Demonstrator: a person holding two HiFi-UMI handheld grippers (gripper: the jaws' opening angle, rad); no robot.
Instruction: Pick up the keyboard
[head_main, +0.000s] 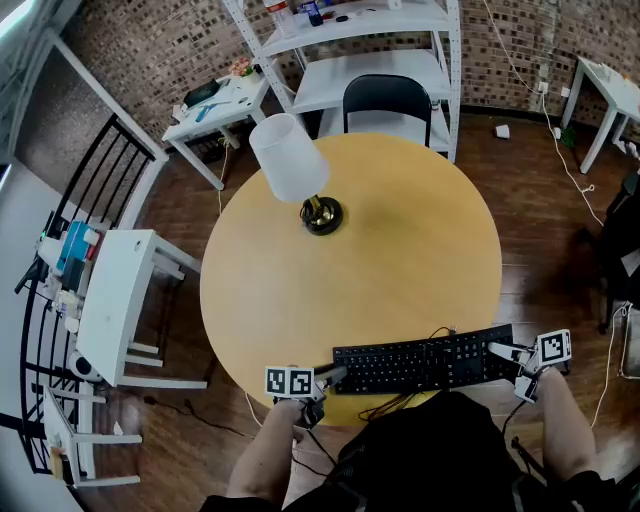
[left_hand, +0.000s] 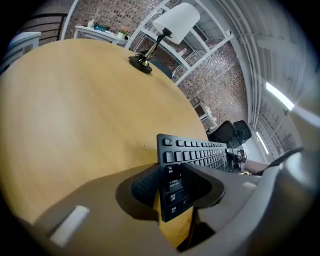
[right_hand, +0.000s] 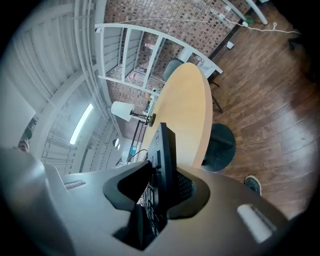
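The keyboard lies lengthwise along the table's near edge, its right end clamped by the right gripper, its left end between the left gripper's parted jaws.

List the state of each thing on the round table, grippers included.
Black keyboard, lying at the round wooden table's near edge.
White-shaded lamp, standing, shade tilted.
Left gripper, open around the keyboard's left end.
Right gripper, shut on the keyboard's right end.
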